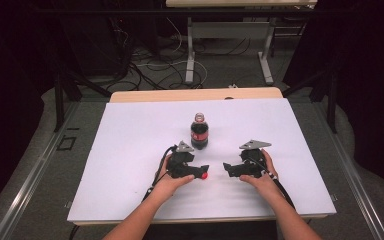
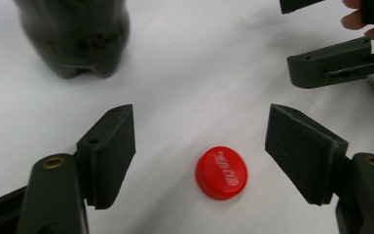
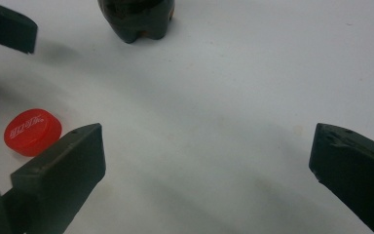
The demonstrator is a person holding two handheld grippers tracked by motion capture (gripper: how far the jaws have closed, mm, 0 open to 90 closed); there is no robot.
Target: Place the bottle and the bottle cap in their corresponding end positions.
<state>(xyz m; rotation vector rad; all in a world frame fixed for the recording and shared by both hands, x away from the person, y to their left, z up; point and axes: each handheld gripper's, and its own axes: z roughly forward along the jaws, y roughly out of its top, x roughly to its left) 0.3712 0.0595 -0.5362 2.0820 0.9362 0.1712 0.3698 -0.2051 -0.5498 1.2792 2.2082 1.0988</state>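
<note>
A dark cola bottle (image 1: 199,132) with no cap stands upright on the white table top (image 1: 130,150); its base shows in the left gripper view (image 2: 75,39) and the right gripper view (image 3: 136,17). A red bottle cap (image 1: 205,176) lies flat on the table. My left gripper (image 1: 200,171) is open, and the cap (image 2: 221,172) rests between its jaws with neither pad touching it. My right gripper (image 1: 226,169) faces it from the right, open and empty (image 3: 208,134). The cap (image 3: 31,130) lies just left of its left jaw.
The right gripper's jaws (image 2: 328,63) sit close to the left gripper's tips. Beyond the table's far wooden edge (image 1: 195,94) are floor cables (image 1: 150,65) and another table's legs (image 1: 190,55). White surface extends left, right and in front of the hands.
</note>
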